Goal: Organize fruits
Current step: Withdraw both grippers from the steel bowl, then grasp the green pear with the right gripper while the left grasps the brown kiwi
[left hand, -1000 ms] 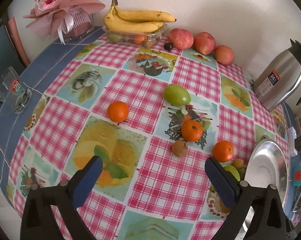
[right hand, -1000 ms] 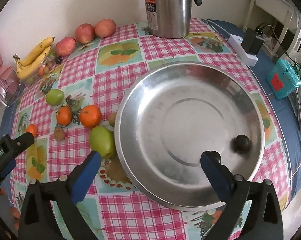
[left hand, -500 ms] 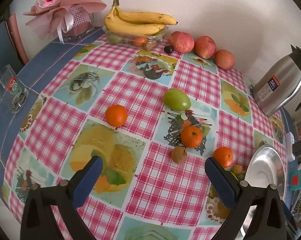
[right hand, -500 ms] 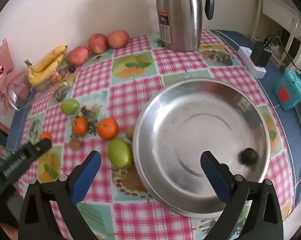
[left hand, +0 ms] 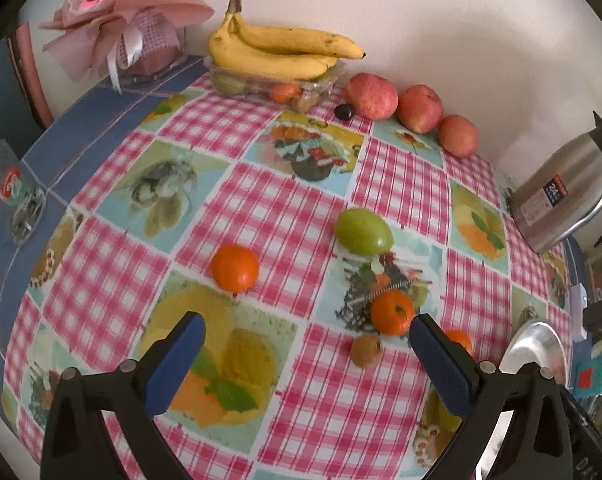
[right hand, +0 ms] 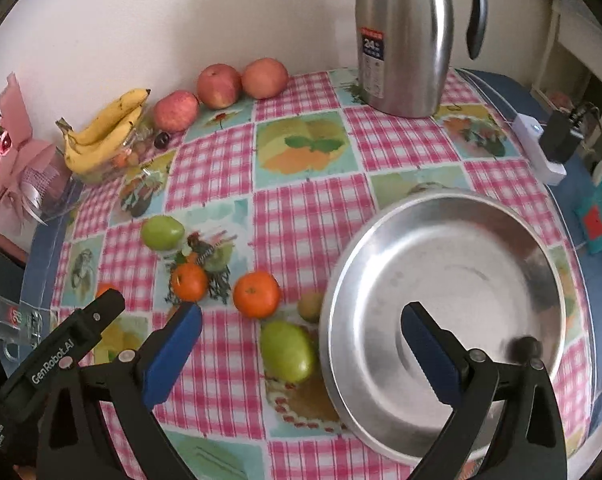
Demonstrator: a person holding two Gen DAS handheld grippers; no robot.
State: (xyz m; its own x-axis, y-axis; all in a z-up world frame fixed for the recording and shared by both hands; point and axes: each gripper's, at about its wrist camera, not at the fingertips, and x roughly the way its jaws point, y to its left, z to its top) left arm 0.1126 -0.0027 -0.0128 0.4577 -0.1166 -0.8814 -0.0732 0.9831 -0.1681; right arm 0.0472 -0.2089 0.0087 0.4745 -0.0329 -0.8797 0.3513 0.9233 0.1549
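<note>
- On the round table (right hand: 301,208), a pink-checked plastic cloth with fruit-picture squares covers nearly the whole top.
- Near the right edge sits a wide, shallow stainless-steel basin (right hand: 445,272); a small dark round fruit (right hand: 523,349) lies inside it by the near rim, blurred.
- Behind the basin, against the wall, stands a tall brushed-steel thermos jug (right hand: 401,36) with a black handle.
- Both grippers hover above the cloth with blue-padded jaws wide apart and nothing between them: the left gripper (left hand: 307,350) over the left-centre squares, the right gripper (right hand: 301,338) straddling the basin's left rim.
- At the back left, a bunch of yellow bananas (left hand: 277,50) rests on a clear plastic tray of small fruit (left hand: 273,88), beside a pink-wrapped bouquet (left hand: 125,20).
- Three red apples (left hand: 419,108) line the wall between the bananas and the jug, with a small dark plum (left hand: 344,111) just in front of the leftmost.
- One large green mango (right hand: 287,351) lies just beside the basin's left rim; a second green mango (left hand: 363,231) sits mid-table.
- Three orange tangerines are spread out: one alone at the left (left hand: 235,268), one on the picture square (left hand: 392,314), one nearer the basin (right hand: 257,294).
- A small brown kiwi (left hand: 366,351) lies just beside the middle tangerine; another brownish small fruit (right hand: 310,307) touches or nearly touches the basin rim.
</note>
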